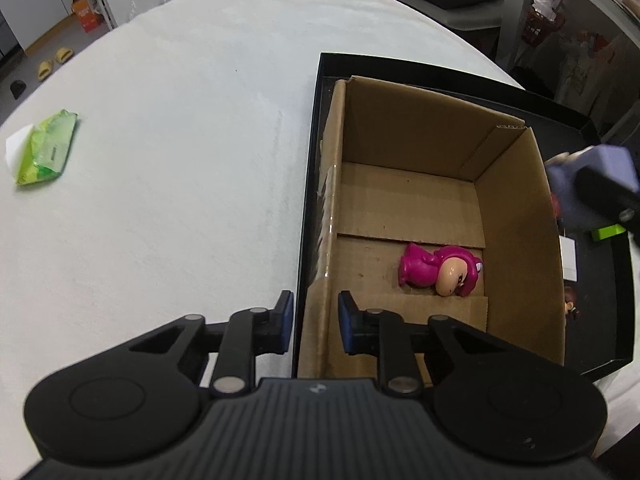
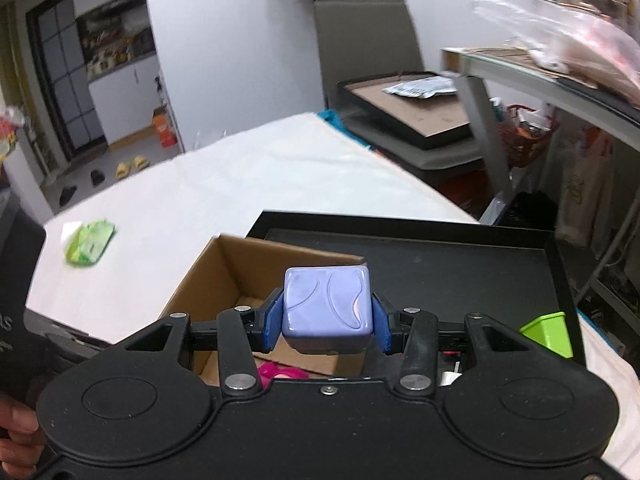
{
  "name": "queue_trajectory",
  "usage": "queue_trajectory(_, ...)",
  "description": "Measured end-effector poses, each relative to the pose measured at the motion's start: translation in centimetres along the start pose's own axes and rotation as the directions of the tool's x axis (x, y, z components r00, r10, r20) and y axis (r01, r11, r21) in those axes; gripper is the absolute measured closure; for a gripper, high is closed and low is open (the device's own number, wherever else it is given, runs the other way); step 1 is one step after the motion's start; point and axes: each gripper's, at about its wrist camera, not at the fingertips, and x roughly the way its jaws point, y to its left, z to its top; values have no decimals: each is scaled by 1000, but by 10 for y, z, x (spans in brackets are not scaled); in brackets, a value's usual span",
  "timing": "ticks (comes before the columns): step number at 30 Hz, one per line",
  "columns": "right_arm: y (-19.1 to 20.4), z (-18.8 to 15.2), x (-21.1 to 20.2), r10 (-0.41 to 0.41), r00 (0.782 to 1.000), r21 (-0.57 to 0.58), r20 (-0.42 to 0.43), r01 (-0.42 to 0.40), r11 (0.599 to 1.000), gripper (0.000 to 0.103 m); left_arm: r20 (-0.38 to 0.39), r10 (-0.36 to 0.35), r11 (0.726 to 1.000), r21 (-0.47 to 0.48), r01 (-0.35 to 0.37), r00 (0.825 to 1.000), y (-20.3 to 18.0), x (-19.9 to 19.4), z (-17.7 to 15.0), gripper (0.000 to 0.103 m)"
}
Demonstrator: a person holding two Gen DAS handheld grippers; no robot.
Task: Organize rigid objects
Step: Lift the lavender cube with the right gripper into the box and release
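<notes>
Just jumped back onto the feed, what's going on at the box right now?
The right gripper is shut on a lilac cube, holding it up beside the open cardboard box, which sits in a black tray. A pink figurine already lies on its side in the box. The left gripper straddles the box's near left wall, gripping nothing. A green packet lies apart on the white table.

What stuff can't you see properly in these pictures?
- Pink plastic toy figure: right wrist view, mostly hidden behind the tongs' body.
- Small brown-haired figurine: left wrist view, too small, partly behind the cardboard box.
- Lilac rounded cube: left wrist view, blurred near the edge.
</notes>
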Motion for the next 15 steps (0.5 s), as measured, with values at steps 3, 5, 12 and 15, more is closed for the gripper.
queue_trajectory(3,10,-1,10,-4,1000,-17,-22,4,1000,59,-4,-39,999,-20,39,999,6,3,2,92)
queue_trajectory(5,17,-1,16,-9,999,-29,-34,8,1000,59,8,-48,998,-31,49,999,9,2,2,92)
queue_trajectory(12,39,3,37,5,997,-41,-78,-9,999,59,-6,-96,994,-50,95,995,19,5,1,92)
queue_trajectory(15,48,8,48,12,996,-46,-93,-16,999,59,-21,-124,990,-70,122,992,25,7,4,91)
